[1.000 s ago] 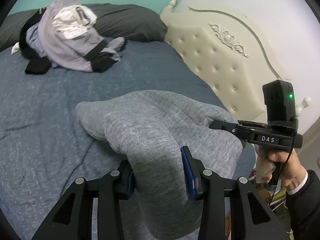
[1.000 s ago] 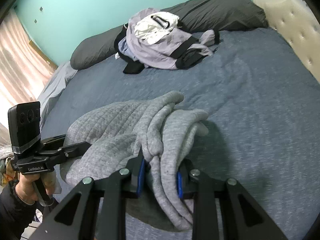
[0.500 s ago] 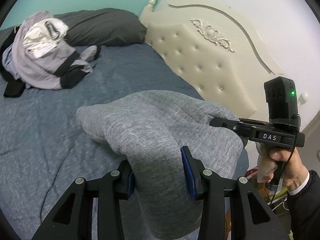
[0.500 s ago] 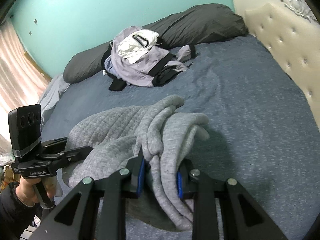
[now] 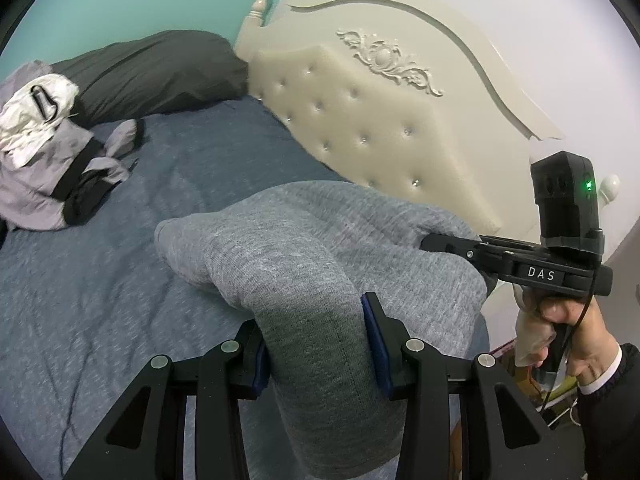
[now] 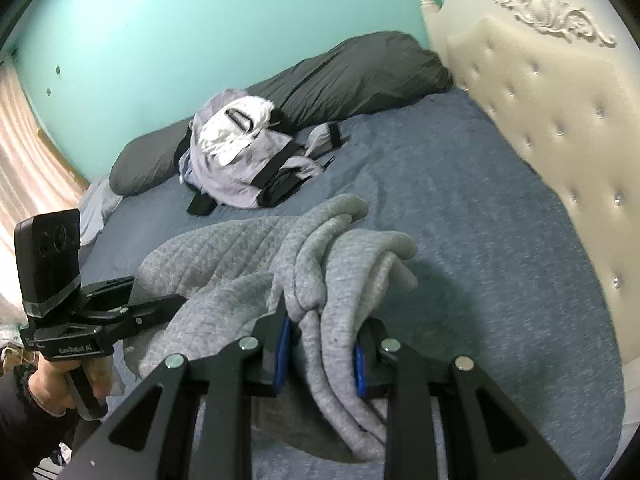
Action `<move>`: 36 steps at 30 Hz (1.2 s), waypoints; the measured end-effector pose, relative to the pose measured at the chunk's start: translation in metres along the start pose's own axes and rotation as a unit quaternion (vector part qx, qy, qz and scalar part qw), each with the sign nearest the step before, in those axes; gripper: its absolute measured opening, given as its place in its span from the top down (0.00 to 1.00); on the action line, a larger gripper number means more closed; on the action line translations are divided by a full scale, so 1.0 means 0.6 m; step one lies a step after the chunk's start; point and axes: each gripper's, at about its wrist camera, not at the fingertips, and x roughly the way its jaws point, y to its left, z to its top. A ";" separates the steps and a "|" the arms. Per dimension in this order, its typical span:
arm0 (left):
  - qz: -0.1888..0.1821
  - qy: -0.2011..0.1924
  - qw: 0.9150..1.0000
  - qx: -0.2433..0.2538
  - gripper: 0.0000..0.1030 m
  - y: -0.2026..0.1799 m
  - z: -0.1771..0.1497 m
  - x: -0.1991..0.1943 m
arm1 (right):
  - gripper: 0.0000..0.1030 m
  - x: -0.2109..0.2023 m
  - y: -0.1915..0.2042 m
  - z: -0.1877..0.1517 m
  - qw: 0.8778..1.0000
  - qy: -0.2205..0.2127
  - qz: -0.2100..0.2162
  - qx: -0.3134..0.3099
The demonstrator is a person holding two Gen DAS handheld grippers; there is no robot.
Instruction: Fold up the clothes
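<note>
A grey knit garment (image 5: 304,256) is held up over the blue bed by both grippers. My left gripper (image 5: 316,340) is shut on a ribbed grey part of it. My right gripper (image 6: 322,344) is shut on bunched grey folds of the same garment (image 6: 248,264). The right gripper also shows in the left wrist view (image 5: 472,252) at the right, and the left gripper shows in the right wrist view (image 6: 132,312) at the left. The cloth hides the fingertips.
The blue bedspread (image 5: 80,280) lies under the garment. A pile of lilac, white and black clothes (image 6: 248,160) sits near dark pillows (image 6: 360,76) at the far side. A cream tufted headboard (image 5: 380,120) runs along the right.
Both grippers have swung to the right with the garment still held; the headboard fills more of both views and the clothes pile has slid left.
</note>
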 end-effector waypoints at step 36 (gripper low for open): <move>-0.006 -0.043 0.997 0.064 0.57 -0.168 0.123 0.334 | 0.77 -0.054 -0.359 0.075 0.993 -0.087 -0.078 0.021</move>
